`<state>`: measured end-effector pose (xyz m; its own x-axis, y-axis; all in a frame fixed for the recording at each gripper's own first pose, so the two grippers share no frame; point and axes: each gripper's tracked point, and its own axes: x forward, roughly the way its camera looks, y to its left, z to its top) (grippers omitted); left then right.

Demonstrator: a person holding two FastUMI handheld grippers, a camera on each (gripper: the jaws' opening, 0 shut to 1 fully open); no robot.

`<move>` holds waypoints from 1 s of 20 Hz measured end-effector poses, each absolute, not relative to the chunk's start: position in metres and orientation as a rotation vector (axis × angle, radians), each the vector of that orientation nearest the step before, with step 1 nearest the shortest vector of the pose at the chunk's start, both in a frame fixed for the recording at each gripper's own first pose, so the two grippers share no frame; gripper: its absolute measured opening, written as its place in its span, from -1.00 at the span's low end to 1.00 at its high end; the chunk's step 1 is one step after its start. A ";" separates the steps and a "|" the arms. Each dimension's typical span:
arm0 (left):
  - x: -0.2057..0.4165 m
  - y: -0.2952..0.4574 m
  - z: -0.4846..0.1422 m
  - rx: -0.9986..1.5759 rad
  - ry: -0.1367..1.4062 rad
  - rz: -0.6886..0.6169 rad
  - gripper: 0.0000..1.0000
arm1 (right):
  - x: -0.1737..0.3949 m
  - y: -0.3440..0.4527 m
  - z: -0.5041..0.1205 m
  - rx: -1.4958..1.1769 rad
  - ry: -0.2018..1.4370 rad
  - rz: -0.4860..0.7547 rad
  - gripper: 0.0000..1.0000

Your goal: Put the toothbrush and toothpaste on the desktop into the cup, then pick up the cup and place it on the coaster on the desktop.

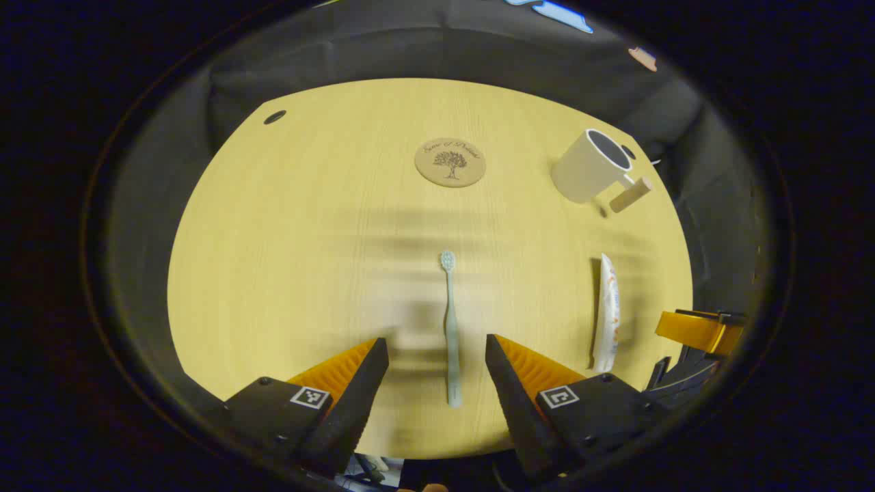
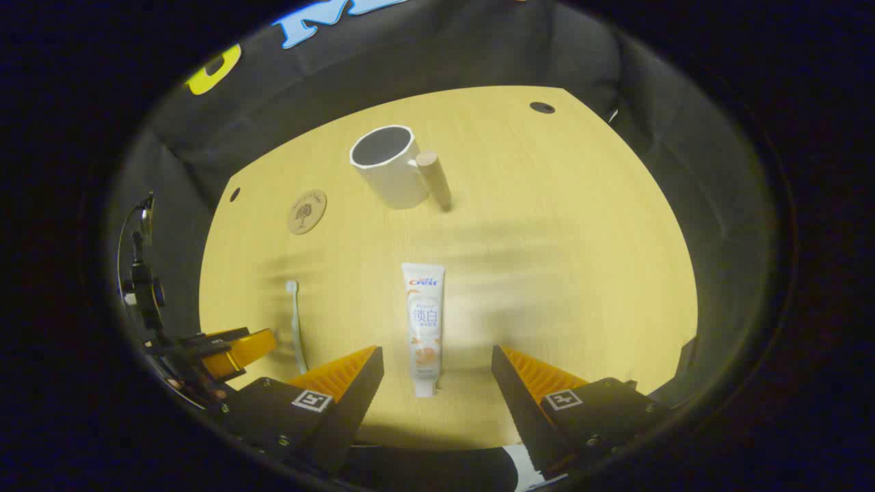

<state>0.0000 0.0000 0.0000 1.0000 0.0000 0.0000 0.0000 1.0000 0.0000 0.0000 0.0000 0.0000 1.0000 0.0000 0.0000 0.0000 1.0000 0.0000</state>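
Spread wide and empty above the desk's near edge: left gripper [image 1: 436, 355], straddling the toothbrush [image 1: 450, 328]. Lies flat, long axis straight away, bristles toward the coaster [image 1: 450, 162]. Likewise parted and holding nothing: right gripper [image 2: 437, 362], over the toothpaste [image 2: 424, 324], lengthwise too, cap nearest, flat end toward the cup [image 2: 388, 166]. Upright, far back, handle on its right. Risks, as judged: thin handle rolling from a low pinch; soft tube buckling; long pieces knocking the cup's rim and tipping it.
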 end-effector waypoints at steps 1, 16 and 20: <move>0.004 -0.002 0.000 0.001 0.017 -0.002 0.92 | 0.007 0.003 0.004 -0.004 0.010 0.002 0.93; 0.046 0.003 -0.001 -0.037 0.129 0.061 0.90 | 0.054 0.003 -0.003 -0.066 0.151 -0.065 0.92; 0.044 0.002 0.001 -0.041 0.115 0.068 0.91 | 0.056 0.009 -0.006 -0.069 0.155 -0.054 0.92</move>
